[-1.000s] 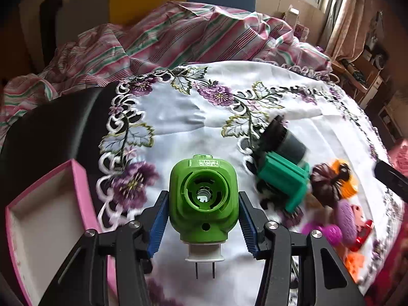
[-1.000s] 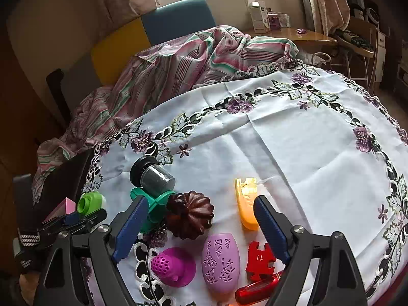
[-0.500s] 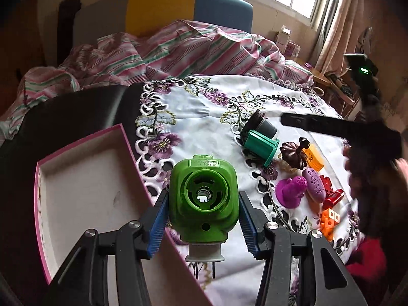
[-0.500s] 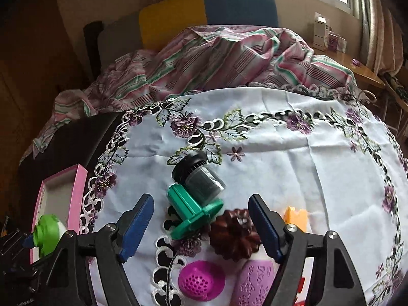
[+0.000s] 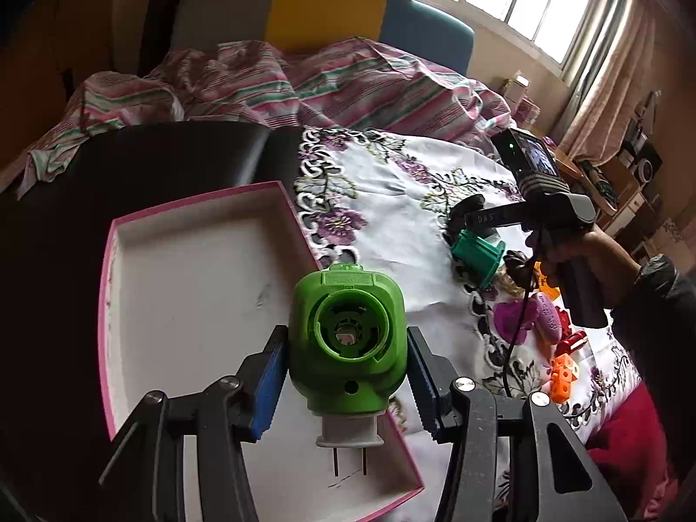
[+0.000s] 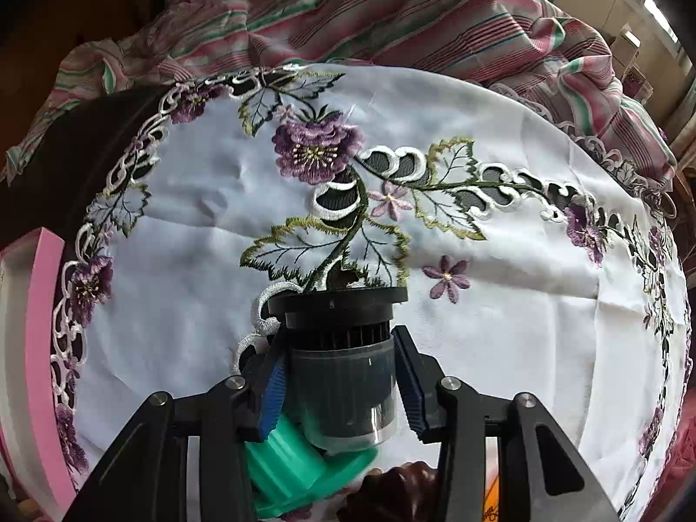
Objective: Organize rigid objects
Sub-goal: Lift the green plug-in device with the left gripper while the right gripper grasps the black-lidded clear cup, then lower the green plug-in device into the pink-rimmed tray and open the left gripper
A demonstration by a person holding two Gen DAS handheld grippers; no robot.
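Note:
My left gripper (image 5: pixel 346 374) is shut on a green plug-in device (image 5: pixel 346 339) with two prongs at its base. It holds it above the right wall of an open pink box (image 5: pixel 182 304). My right gripper (image 6: pixel 339 385) has its jaws around the dark cylinder (image 6: pixel 343 365) of a teal-and-black gadget (image 6: pixel 300 474) lying on the embroidered white cloth (image 6: pixel 500 304). The pads sit close to both sides of the cylinder, and I cannot tell if they grip it. In the left wrist view the right gripper (image 5: pixel 478 217) is over the gadget (image 5: pixel 476 256).
Small toys lie to the right on the cloth: a brown fluted mould (image 6: pixel 391 496), a magenta piece (image 5: pixel 515 317), a purple oval (image 5: pixel 550 319), a red piece (image 5: pixel 572 341) and orange blocks (image 5: pixel 563 374). A striped blanket (image 5: pixel 348 82) lies behind. The box's pink wall (image 6: pixel 39 348) is at left.
The left gripper has carried the green device further left, over the pink box. The right gripper has moved down and forward onto the teal-and-black gadget, and its jaws have narrowed around the cylinder.

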